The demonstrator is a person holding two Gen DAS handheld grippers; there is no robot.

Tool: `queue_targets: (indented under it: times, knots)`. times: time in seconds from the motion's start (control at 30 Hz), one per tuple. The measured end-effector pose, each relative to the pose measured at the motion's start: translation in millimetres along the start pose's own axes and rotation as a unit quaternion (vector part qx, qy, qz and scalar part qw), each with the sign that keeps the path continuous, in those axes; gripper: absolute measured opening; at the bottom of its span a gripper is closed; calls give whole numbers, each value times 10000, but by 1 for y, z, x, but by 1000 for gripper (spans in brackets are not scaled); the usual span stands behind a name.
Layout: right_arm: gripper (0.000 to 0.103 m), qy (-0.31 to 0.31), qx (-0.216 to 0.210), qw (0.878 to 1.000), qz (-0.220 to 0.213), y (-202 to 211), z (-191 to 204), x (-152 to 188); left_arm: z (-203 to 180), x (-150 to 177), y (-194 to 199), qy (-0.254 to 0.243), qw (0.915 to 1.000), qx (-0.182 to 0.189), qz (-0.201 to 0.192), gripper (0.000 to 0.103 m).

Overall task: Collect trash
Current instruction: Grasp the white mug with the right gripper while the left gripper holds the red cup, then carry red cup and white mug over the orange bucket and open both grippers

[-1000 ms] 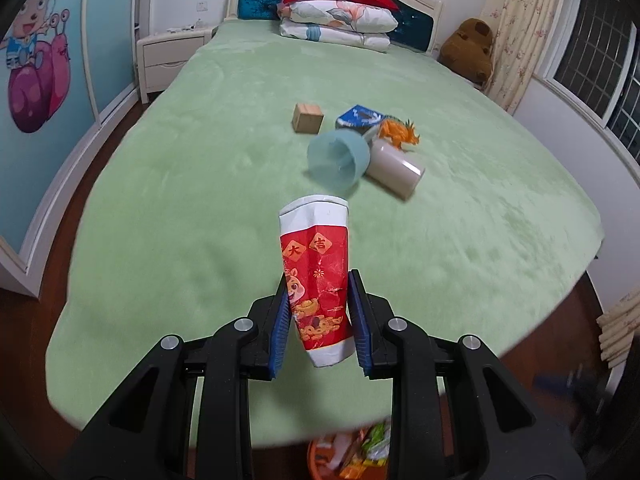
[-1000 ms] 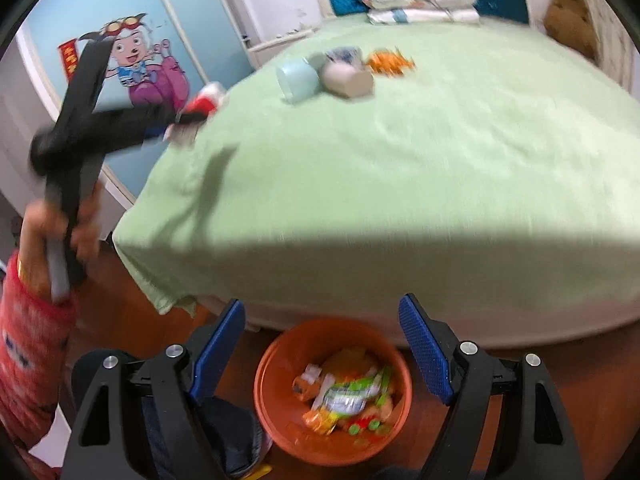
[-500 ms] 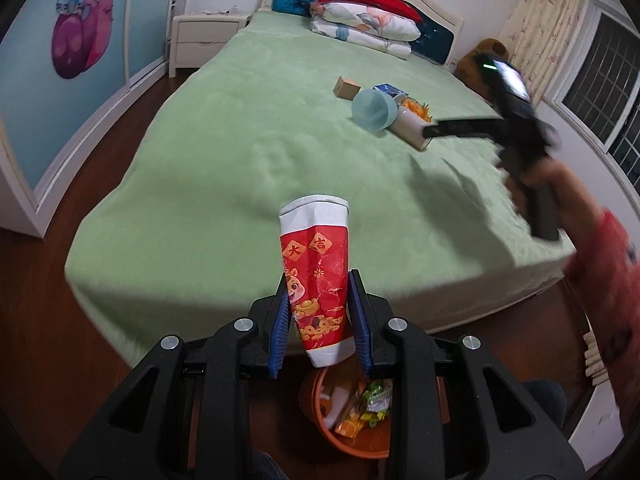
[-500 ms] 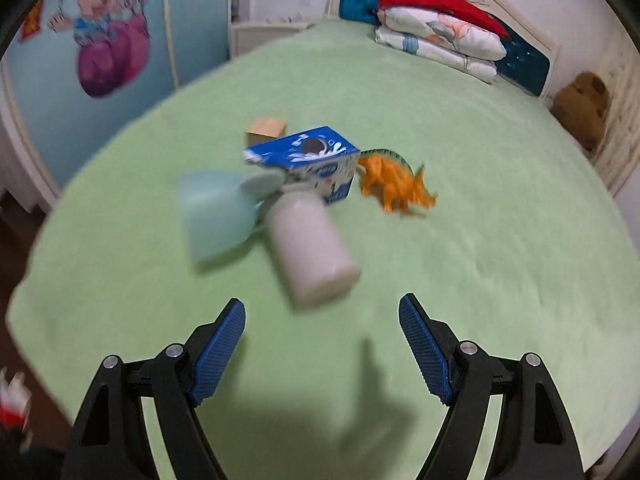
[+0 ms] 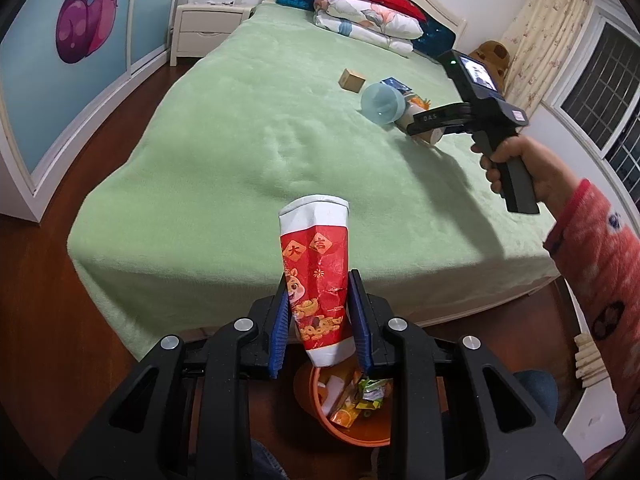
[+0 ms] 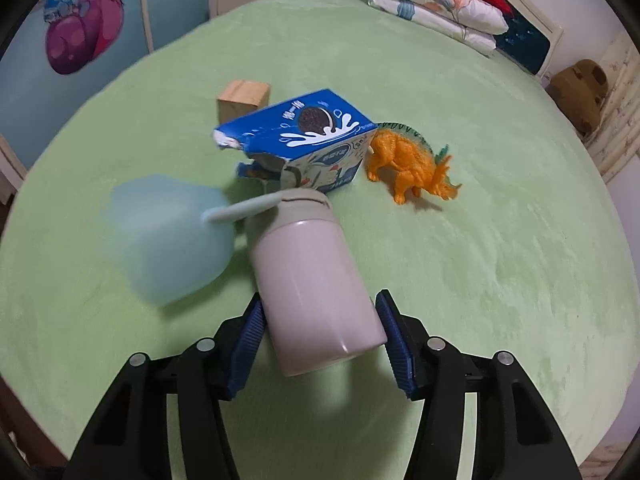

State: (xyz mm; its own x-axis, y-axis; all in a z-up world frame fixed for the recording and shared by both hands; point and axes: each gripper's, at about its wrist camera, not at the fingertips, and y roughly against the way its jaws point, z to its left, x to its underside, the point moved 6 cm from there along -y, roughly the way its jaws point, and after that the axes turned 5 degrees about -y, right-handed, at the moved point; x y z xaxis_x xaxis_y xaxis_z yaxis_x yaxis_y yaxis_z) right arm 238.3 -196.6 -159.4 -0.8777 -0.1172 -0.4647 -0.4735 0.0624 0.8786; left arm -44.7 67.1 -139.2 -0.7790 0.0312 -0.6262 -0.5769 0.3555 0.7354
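Note:
My left gripper (image 5: 319, 278) is shut on a crushed red and white paper cup (image 5: 314, 236), held upright past the foot of the bed. Just below it stands an orange bin (image 5: 360, 436) with wrappers inside. My right gripper (image 6: 320, 298) reaches over the bed, its jaws closing around a beige bottle (image 6: 308, 264) that lies on its side, with both blue pads against its sides. A torn blue biscuit box (image 6: 304, 140) lies right behind the bottle. A pale blue cup (image 6: 168, 240), blurred, lies to the bottle's left.
An orange toy dinosaur (image 6: 412, 160) and a wooden block (image 6: 244, 98) sit beside the box on the green bed (image 5: 240, 140). Pillows and folded quilts are stacked at the headboard. A person's hand and red sleeve (image 5: 592, 256) hold the right gripper.
My right gripper swung from over the bin to the bed and narrowed around the beige bottle. The left gripper drew back past the bed's edge with the paper cup, over the bin.

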Motion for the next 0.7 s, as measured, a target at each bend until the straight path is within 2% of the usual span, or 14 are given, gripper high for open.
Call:
queue_targets:
  times: [0.3,0.47,0.7]
  knots:
    - [50,-220,-612,9972,-359,52,-8,53,-21,2,-7,-141,9998,124,13,27]
    - [48,-172,-986,9932,-589,99,-13,98,-38,6,-8,-290,9993,209,64,27]
    - [48,-11,-1428,9876,-647,140,-10,157,-64,14,-12,-537,9977,375,177,27]
